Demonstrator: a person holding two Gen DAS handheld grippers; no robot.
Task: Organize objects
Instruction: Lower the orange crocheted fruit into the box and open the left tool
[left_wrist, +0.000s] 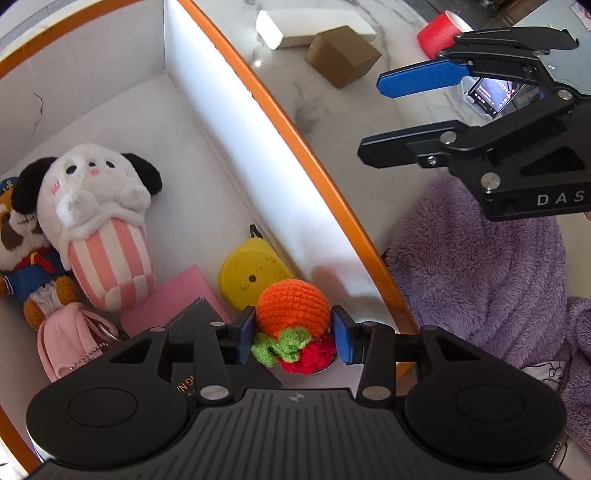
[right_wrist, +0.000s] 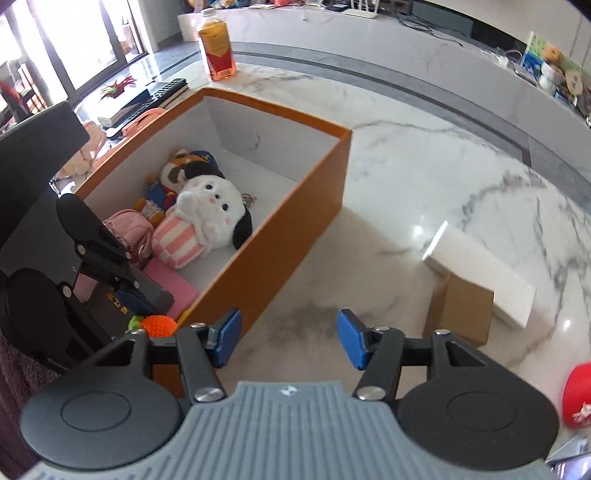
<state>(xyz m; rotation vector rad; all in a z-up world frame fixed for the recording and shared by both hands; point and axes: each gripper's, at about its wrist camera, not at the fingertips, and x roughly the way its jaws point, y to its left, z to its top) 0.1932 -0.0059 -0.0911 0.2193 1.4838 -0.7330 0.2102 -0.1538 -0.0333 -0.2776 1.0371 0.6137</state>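
My left gripper is shut on a crochet fruit toy, an orange ball with green leaves and a red berry, with a blue pad on each side of the ball. It hangs just inside the near corner of the orange box, whose inside is white. In the box lie a white plush in a pink striped cup, a sailor plush, a yellow round case, a pink pad and a dark booklet. My right gripper is open and empty over the marble table beside the box wall.
On the marble table to the right of the box stand a brown carton, a white flat box and a red cup. A bottle stands behind the box. Purple fleece lies at the near edge.
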